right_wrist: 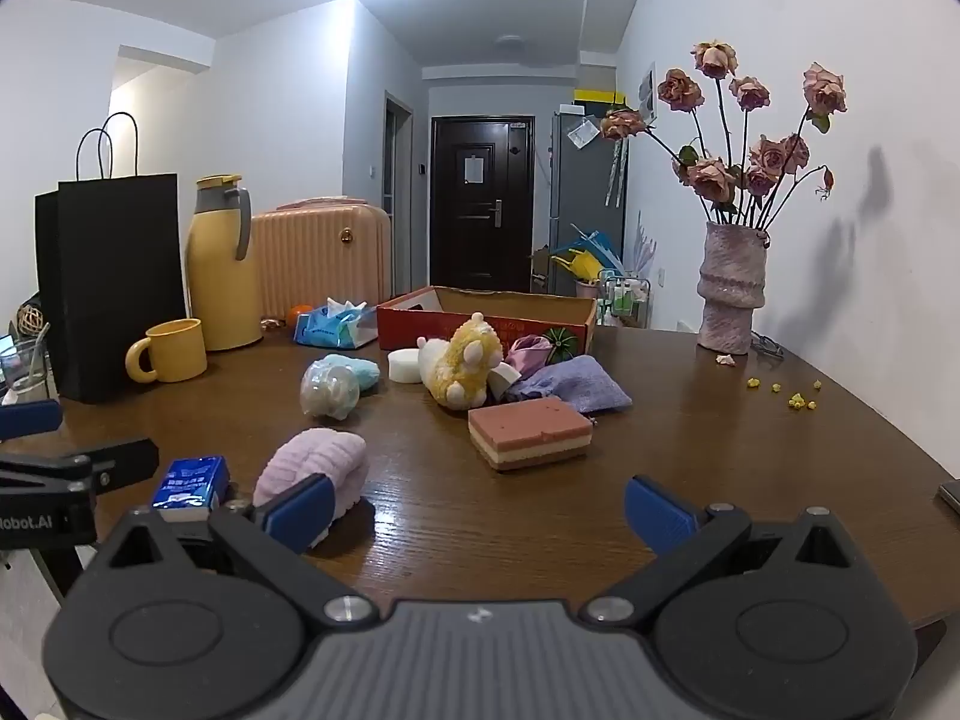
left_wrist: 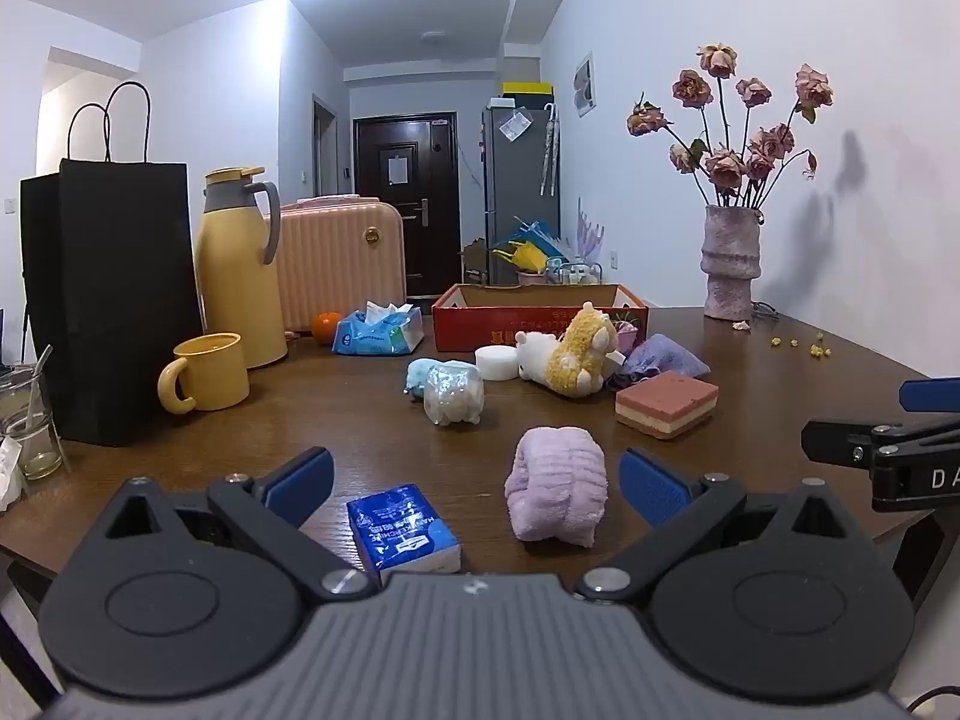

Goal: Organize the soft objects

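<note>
Left wrist view: fluffy lilac towel [left_wrist: 555,483], rolled, ribbed.

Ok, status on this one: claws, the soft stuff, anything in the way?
Left claw and right claw open, empty. Pink rolled towel nearest, untouched; red box empty as far as visible. Tissue pack beside the towel.

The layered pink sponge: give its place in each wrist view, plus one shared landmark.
Left wrist view: layered pink sponge right of centre, beyond the right finger.
Right wrist view: it sits at centre, ahead of the open fingers.
Shared landmark: the red cardboard box behind the toys.
</note>
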A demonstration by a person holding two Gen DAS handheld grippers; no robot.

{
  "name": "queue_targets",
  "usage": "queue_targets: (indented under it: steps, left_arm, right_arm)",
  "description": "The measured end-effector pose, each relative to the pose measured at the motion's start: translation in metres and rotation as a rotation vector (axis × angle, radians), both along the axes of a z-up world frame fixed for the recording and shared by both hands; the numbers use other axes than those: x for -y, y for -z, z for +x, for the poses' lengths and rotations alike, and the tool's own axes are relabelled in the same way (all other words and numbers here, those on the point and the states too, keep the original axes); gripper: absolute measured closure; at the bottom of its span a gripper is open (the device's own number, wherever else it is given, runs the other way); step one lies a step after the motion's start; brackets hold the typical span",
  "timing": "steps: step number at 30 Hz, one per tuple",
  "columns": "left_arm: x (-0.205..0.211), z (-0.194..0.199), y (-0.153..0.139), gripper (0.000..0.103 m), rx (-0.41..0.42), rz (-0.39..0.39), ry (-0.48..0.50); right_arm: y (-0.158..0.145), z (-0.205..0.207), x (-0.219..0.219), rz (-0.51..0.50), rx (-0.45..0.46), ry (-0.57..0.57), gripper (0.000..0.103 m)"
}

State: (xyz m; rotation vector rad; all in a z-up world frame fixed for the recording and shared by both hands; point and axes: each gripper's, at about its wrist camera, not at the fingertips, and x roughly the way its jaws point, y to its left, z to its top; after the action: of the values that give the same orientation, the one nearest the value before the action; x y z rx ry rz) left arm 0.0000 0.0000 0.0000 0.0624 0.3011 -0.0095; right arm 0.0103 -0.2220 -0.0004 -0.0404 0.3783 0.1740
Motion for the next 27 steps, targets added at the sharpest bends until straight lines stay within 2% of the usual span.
queue_targets:
  steps: [3,27]
  left_arm:
    - [-0.0005,-0.0003,-0.0004,0.0,0.0,-0.024,0.004]
    - [-0.0011,0.0013,0.0016,0.0,-0.006,-0.019,0.009]
  right_arm:
    - [-0.0013,0.0003,-0.0004,0.014,0.008,0.0,0.0]
    - [-0.0016,0.0006,-0.0012,0.012,-0.001,-0.003,0.0]
